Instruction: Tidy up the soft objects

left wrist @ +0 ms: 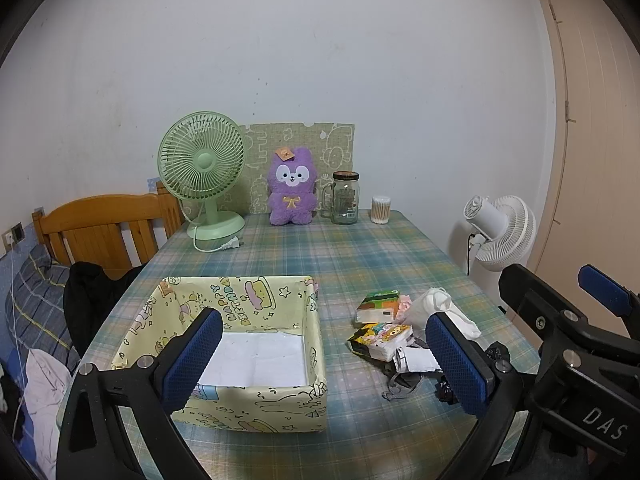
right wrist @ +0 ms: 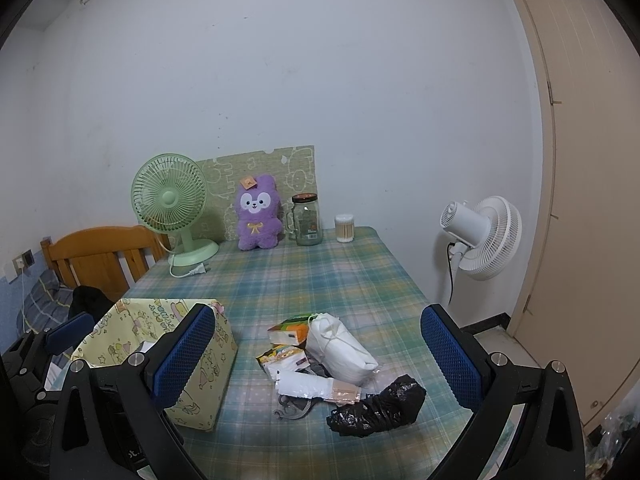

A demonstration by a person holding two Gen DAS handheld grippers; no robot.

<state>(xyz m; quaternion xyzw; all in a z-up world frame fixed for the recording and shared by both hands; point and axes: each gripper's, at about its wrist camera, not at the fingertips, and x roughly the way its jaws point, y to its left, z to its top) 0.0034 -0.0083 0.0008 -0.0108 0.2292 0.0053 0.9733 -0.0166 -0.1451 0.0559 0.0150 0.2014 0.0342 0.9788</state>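
Both tongs, left gripper [left wrist: 324, 356] and right gripper [right wrist: 316, 356], hang spread and empty. From the right one, the white pouch [right wrist: 340, 350] lies at twelve o'clock; I'd pinch its middle gently, then carry it toward nine o'clock into the patterned box [right wrist: 200, 344].

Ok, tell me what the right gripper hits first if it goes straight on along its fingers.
Most likely the pile of soft things: the white pouch and the black bag lie between the open fingers of the right gripper. Depth is unclear, so it might pass above them.
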